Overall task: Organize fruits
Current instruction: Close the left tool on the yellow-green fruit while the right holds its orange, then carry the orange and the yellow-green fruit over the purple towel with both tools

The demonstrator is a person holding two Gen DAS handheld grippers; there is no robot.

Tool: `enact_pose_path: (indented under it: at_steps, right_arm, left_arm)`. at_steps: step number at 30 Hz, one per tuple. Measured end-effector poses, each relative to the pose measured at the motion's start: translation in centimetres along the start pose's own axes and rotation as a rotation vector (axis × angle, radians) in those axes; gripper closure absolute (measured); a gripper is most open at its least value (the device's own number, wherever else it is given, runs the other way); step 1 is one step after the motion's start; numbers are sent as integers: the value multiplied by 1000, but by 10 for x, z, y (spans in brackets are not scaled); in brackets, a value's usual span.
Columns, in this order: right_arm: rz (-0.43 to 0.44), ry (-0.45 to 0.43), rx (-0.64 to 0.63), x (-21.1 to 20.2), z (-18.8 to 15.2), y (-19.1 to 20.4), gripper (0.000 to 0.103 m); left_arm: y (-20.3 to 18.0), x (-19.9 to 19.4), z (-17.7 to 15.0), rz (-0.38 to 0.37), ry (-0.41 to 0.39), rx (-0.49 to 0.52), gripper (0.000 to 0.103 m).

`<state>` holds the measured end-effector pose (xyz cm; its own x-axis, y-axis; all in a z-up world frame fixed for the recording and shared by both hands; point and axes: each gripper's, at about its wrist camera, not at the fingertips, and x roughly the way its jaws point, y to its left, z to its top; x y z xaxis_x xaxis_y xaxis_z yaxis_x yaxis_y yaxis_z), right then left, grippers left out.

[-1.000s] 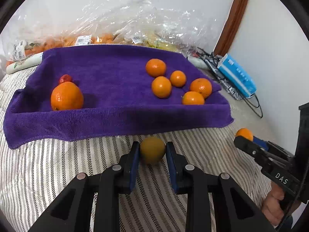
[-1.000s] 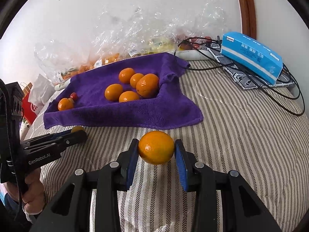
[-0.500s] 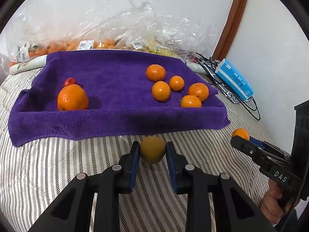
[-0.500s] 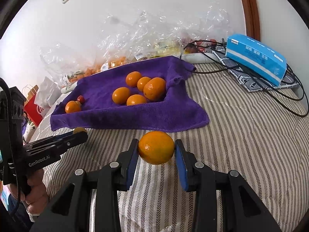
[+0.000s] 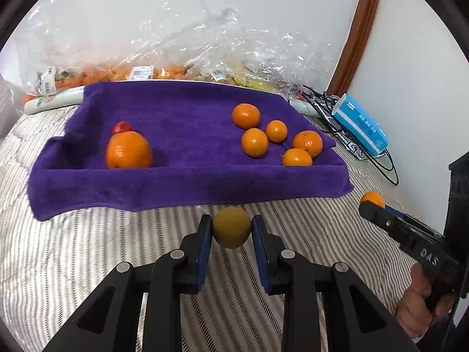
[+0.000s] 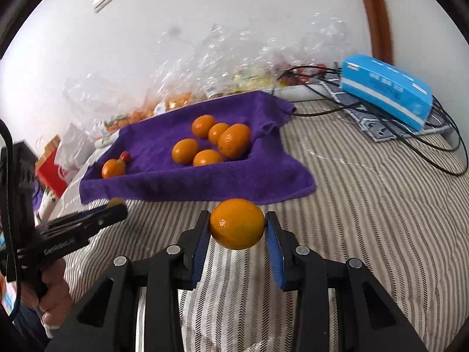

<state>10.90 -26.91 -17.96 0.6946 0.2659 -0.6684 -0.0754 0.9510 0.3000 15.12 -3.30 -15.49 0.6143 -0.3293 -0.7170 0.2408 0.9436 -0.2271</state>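
A purple towel (image 5: 181,184) lies on the striped bed and also shows in the right wrist view (image 6: 164,182). On it, several oranges (image 5: 255,142) cluster at the right; a large orange (image 5: 128,151) and a small red fruit (image 5: 121,127) sit at the left. My left gripper (image 5: 231,228) is shut on a dull yellow-green citrus fruit (image 5: 231,227), held above the bed before the towel's front edge. My right gripper (image 6: 237,226) is shut on a bright orange (image 6: 236,223), also before the towel, and shows at the right of the left wrist view (image 5: 372,202).
Clear plastic bags of fruit (image 5: 176,64) lie along the wall behind the towel. A blue box (image 6: 387,89) and black cables (image 6: 433,158) lie at the back right. A red bag (image 6: 51,170) stands off the bed's left side. Striped bedding (image 6: 366,220) spreads right of the towel.
Both grippers have risen and tilted a little, so the towel sits lower and nearer in both views. Each still holds its fruit. The fruit on the towel has not moved.
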Motion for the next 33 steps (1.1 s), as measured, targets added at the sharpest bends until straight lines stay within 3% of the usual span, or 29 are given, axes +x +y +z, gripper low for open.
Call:
enact_pose_path:
  at_steps: [9,19,27,33]
  right_arm:
    - [-19,-10,33,4,17,13,66]
    - [-23,-108,-115,1,70,79,66]
    - [36,-146,-150,14,113,107,66]
    - [65,-149,-143,39,127,116,66]
  left_arm:
    - [21,-44,16,27,-59,-34,77]
    - [55,-67,62,139,-131,-76,77]
    - [72,-52,103,179,-171,-86,77]
    - [86,-29,111,144,-177,-136,77]
